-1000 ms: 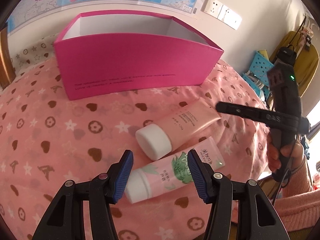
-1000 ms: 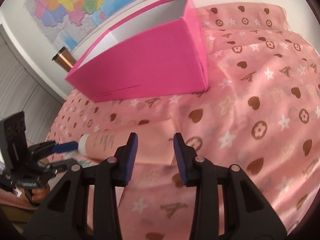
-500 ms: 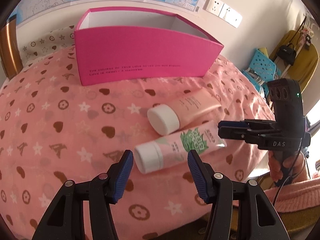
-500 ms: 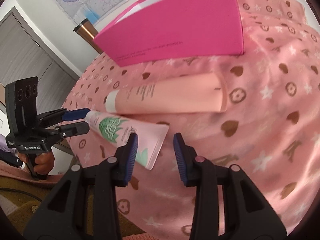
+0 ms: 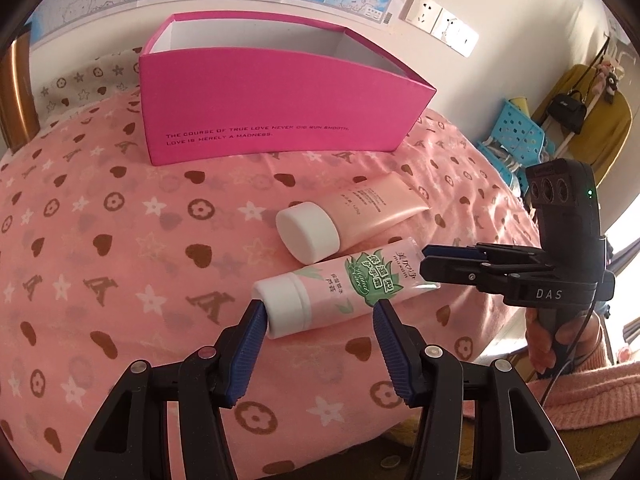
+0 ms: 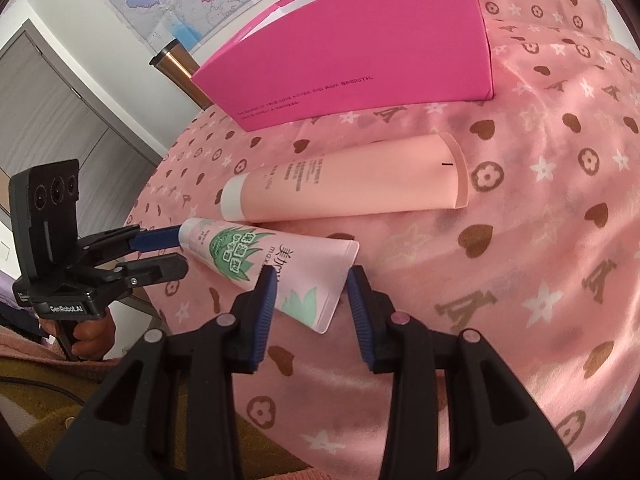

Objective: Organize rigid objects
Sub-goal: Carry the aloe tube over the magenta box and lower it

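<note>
Hand-held grippers (image 5: 320, 316) above patterned pink tablecloth (image 5: 120, 240)

I see a hot-pink box (image 5: 280, 108) with a white inside and dark lettering. The bedspread (image 5: 100, 240) is pink with brown hearts, white stars and flower rings. One tube (image 6: 352, 176) is plain peach, capped white; the other tube (image 5: 348, 288) is pale pink with green leaves, capped white. Both grippers' pads (image 5: 250, 344) are blue.

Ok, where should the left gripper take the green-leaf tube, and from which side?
Grip the green-leaf tube at its round shoulder just behind the white cap, where it is stiffest; the crimped tail is flat and floppy. Come from above with the open left gripper, fingers across its width. The plain pink tube lies close beside it.
</note>
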`<act>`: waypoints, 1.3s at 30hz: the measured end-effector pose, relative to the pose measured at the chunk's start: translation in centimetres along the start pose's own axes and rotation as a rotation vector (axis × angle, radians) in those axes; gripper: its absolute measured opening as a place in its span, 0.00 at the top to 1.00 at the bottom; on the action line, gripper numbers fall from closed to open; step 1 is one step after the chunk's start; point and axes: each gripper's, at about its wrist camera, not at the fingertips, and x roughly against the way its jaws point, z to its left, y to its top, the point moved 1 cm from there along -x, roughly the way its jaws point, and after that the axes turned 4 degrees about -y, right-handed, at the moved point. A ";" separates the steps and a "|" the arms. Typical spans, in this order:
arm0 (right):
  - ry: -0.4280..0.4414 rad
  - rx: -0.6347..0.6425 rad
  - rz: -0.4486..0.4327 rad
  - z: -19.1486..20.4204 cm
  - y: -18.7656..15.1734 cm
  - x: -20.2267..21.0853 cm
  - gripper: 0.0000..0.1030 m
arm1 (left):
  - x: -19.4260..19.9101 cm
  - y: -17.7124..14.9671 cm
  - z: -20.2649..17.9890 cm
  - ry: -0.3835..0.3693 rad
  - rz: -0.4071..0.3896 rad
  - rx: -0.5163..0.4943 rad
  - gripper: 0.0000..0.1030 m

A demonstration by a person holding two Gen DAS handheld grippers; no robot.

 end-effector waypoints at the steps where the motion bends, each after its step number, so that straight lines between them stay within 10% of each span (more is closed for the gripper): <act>1: -0.001 -0.002 0.000 0.0 0.0 0.1 0.61 | 0.1 0.0 -0.1 0.001 -0.002 -0.004 0.46; 39: -0.065 0.065 -0.294 -0.4 11.7 7.4 0.61 | 2.5 13.1 -2.5 0.033 -0.283 -0.148 0.46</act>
